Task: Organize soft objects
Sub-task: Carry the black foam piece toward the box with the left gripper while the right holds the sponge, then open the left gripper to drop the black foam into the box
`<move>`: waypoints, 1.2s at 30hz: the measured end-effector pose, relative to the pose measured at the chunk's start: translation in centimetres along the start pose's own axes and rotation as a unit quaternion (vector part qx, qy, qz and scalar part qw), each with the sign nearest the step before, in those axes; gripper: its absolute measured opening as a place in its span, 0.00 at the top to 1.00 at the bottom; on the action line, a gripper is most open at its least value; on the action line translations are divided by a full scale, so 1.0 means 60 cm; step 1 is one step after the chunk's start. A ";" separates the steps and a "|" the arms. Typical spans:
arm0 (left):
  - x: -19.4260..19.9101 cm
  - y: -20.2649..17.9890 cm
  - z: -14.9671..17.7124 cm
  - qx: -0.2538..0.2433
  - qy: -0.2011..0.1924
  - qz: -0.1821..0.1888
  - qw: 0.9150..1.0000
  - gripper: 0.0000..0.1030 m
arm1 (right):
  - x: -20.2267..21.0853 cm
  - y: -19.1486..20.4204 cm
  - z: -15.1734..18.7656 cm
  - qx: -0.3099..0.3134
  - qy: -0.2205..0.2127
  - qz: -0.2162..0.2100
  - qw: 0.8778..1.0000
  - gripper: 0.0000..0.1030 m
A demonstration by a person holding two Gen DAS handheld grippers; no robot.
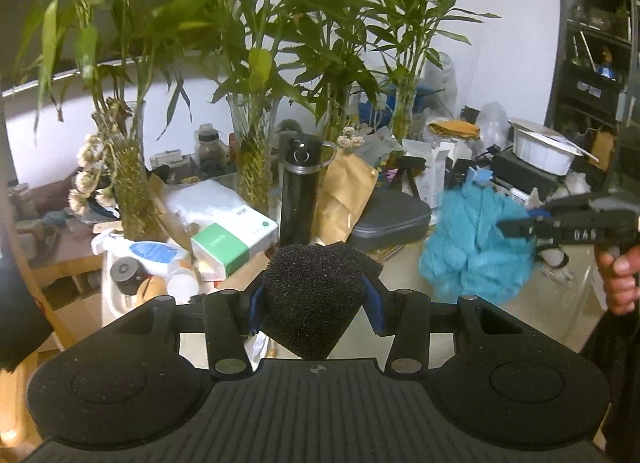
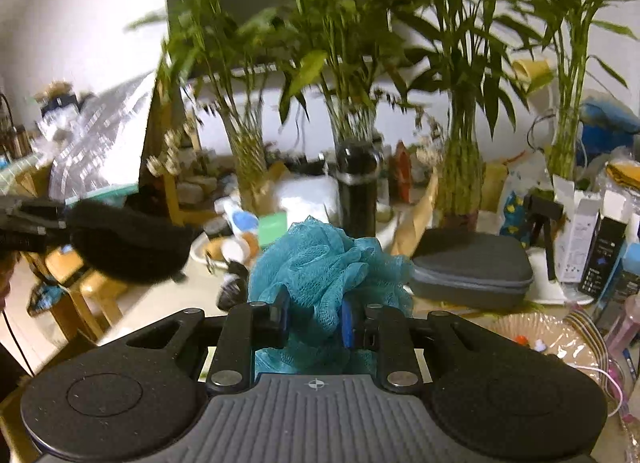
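I see bare tabletop [image 1: 404,263] ahead; black flask [image 1: 301,191], grey case [image 1: 394,217] and vases [image 1: 252,151] wall off the back

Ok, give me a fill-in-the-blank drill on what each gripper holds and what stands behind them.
1. The left gripper is shut on a ____ foam sponge.
2. The right gripper is shut on a blue mesh ____.
3. The black flask on the table stands ____.
4. Beside the flask lies a closed grey zip ____.

Missing words: black; bath pouf; upright; case
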State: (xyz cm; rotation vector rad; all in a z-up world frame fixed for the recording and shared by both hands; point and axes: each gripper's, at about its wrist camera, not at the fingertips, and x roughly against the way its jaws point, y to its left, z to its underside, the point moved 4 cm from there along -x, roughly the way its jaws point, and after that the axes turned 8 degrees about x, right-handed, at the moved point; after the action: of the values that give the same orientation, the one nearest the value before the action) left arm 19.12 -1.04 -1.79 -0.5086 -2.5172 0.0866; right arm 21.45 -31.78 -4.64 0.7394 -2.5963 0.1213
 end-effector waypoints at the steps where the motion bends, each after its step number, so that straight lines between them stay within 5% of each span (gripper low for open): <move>1: 0.013 -0.005 0.003 -0.003 -0.001 -0.001 1.000 0.55 | 0.011 0.004 -0.005 -0.001 -0.005 -0.003 1.000 0.75; 14: 0.107 -0.059 0.047 -0.031 0.004 -0.012 0.999 0.55 | 0.131 0.071 -0.023 0.045 -0.020 -0.032 0.998 0.75; 28: 0.115 -0.057 0.115 0.064 0.046 -0.013 0.997 0.54 | 0.186 0.112 0.001 0.048 -0.004 -0.044 0.998 0.75; 36: 0.120 -0.065 0.161 0.062 0.053 -0.031 0.996 0.32 | 0.194 0.134 0.023 0.050 0.010 -0.050 0.997 0.75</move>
State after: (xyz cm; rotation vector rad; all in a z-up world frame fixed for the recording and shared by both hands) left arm 7.01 -1.51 -5.48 -0.3753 -2.4032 0.1857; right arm 7.84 -30.81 -0.59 0.8975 -2.5442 0.2278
